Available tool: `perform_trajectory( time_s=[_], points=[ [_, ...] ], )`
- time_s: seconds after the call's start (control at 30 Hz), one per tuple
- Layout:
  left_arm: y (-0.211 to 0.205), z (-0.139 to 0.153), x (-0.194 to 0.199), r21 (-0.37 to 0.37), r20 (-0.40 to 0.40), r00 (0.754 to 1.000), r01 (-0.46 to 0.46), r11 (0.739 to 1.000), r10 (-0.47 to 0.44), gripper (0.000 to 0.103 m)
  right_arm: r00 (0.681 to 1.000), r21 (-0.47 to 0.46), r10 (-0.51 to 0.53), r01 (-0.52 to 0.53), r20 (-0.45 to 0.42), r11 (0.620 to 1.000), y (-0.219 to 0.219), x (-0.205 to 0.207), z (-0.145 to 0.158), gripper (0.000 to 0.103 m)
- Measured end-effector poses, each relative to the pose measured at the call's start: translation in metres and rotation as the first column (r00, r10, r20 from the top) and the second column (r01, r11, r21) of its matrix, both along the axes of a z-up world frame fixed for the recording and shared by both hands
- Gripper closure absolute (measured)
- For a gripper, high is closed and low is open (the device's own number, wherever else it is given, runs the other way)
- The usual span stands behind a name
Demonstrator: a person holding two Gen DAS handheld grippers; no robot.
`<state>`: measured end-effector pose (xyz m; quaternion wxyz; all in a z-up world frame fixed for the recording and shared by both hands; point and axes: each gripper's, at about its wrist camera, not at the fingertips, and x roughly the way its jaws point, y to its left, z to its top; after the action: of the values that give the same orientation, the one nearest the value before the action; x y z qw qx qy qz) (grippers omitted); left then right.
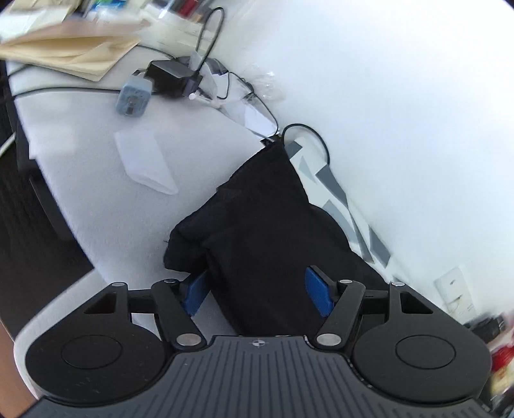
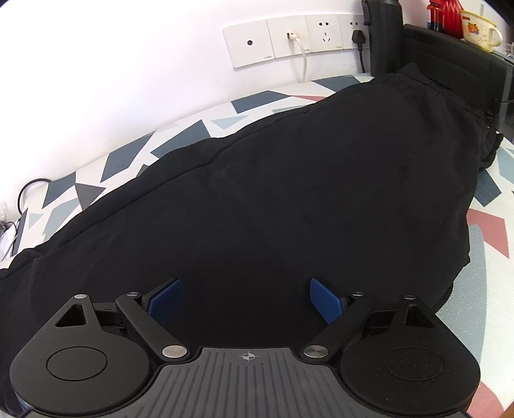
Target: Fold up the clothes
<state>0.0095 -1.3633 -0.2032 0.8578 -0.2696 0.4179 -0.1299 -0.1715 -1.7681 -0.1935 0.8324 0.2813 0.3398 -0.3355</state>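
The fingers (image 1: 316, 294) of the left gripper (image 1: 257, 292) stand spread apart, and a narrow end of the black garment (image 1: 257, 231) lies between them without being pinched. The right gripper (image 2: 245, 300) likewise has its blue fingers (image 2: 324, 300) wide apart, hovering over the broad middle of the same garment (image 2: 273, 193), which fills the space between and ahead of them; whether they touch the cloth cannot be told.

Beyond the left fingers the garment runs away along the wall, lying partly on a patterned cloth (image 1: 337, 196) with grey shapes. To the left of it the white desk (image 1: 96, 167) carries a clear plastic bag (image 1: 144, 160). Farther out sit a small grey-blue adapter (image 1: 133, 98), a black charger (image 1: 173, 77) with cables, and tan envelopes (image 1: 74, 48).

Ahead of the right fingers, past the garment, a row of wall sockets (image 2: 289, 38) holds a white plug, and a cream mug (image 2: 480, 29) stands far right.
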Motion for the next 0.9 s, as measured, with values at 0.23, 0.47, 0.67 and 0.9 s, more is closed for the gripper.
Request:
perform_trajectory(
  time_s=[0.23,0.47,0.67,0.9],
  points=[
    [-0.008,-0.002,0.002,-0.025,-0.001,0.997,-0.073,0.997,0.073,0.027,1.000,-0.006,-0.005,0.005,0.000,1.000,0.003,-0.005,0.000,0.017],
    [-0.004,0.020,0.003,0.003,-0.005,0.990,-0.139,0.990,0.139,0.094,0.999,-0.064,0.031,-0.032,-0.026,0.997,0.015,-0.008,0.000,0.008],
    [0.008,0.024,0.000,0.008,0.007,0.989,-0.147,0.989,0.147,0.094,0.970,-0.159,0.198,-0.219,-0.142,0.963,0.057,-0.004,-0.009,0.001],
    [0.017,0.018,-0.001,0.045,-0.025,0.981,-0.193,0.980,0.195,0.094,0.950,-0.254,0.260,-0.297,-0.171,0.920,0.088,0.002,-0.007,0.001]
  ],
)
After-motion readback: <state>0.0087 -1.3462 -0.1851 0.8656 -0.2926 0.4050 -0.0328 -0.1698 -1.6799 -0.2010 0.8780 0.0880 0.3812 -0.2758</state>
